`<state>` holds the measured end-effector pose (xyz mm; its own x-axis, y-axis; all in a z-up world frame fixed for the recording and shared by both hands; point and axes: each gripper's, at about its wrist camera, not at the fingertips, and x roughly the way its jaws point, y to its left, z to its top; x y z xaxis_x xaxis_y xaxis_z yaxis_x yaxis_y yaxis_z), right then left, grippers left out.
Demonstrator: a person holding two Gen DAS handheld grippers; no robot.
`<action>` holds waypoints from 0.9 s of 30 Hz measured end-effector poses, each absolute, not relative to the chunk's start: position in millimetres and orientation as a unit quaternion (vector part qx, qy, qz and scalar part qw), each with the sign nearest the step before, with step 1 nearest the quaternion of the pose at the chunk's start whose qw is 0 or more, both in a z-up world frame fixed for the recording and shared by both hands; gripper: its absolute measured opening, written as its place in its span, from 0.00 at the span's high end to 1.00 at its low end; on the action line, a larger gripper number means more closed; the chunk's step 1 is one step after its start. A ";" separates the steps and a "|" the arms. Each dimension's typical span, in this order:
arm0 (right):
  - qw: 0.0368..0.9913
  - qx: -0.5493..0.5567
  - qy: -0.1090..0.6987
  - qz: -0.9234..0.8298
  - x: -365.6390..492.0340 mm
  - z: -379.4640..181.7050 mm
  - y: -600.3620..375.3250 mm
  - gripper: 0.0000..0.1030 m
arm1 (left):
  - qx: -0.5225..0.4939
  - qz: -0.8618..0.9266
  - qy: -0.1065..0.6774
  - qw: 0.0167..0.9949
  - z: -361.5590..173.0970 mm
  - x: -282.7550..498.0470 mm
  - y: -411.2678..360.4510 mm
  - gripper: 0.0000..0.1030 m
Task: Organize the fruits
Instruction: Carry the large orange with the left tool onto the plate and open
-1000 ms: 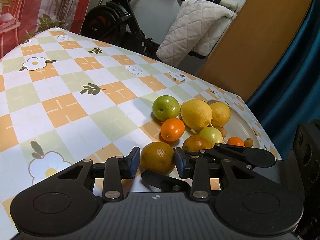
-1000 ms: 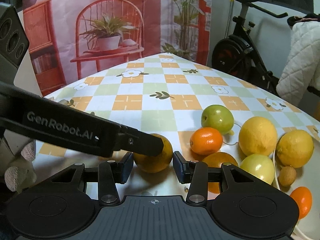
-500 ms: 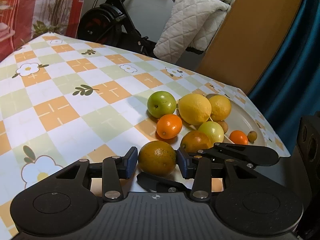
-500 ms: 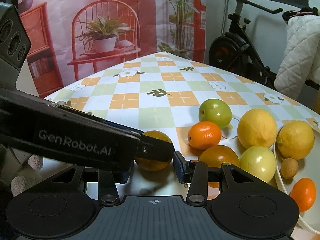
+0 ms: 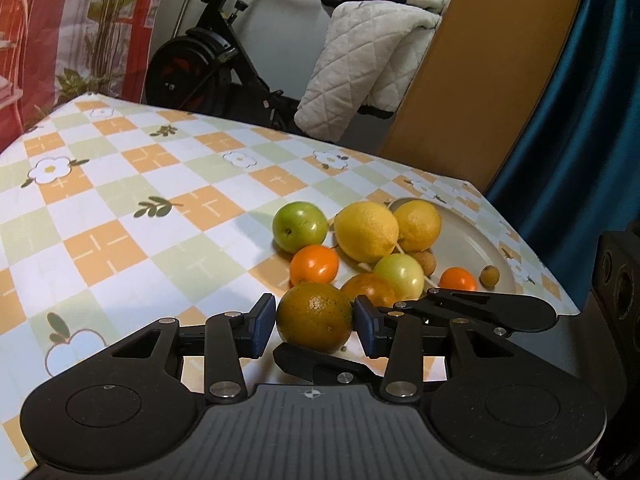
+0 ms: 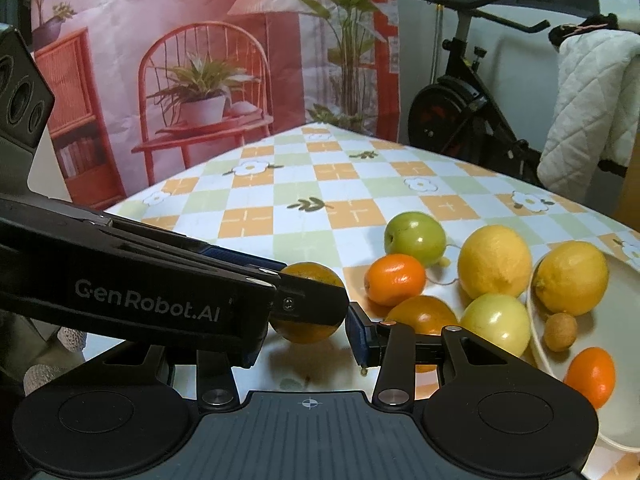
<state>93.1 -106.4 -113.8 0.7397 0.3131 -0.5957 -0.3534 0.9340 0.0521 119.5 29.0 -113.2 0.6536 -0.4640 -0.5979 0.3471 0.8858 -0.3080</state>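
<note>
Left claw (image 5: 315, 325) narrowly straddles orange (image 5: 314, 317), pads barely apart, unclear. Right claw (image 6: 308, 330) flanks same orange, grip untellable. Competing squeezes could pop it toward fruit pile ahead-right.

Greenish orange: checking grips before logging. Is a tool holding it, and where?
Cannot be told. The greenish orange sits between the pads of both the left tool and right tool, at its sides; firm contact isn't visible.

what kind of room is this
Probably a room in a home, perhaps set up for filming: a table with a checked floral tablecloth holding fruit, an exercise bike with a quilted white jacket draped nearby, and a printed backdrop showing a chair and plants.
</note>
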 end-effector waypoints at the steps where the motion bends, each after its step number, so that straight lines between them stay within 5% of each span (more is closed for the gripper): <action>1: 0.933 -0.030 0.310 0.177 92.2 -112.2 -107.8 0.62 | -0.080 -0.225 0.348 0.906 -110.6 119.2 26.9 0.56; 27: 0.968 0.051 0.237 0.060 73.2 -92.6 -214.7 0.62 | 0.014 -0.295 0.324 0.899 -82.9 138.6 -87.1 0.56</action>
<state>73.2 -214.7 -92.6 0.8803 0.1408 -0.4531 -0.0923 0.9875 0.1277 138.6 -87.1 -82.9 0.6163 -0.5213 -0.5903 0.5396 0.8255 -0.1656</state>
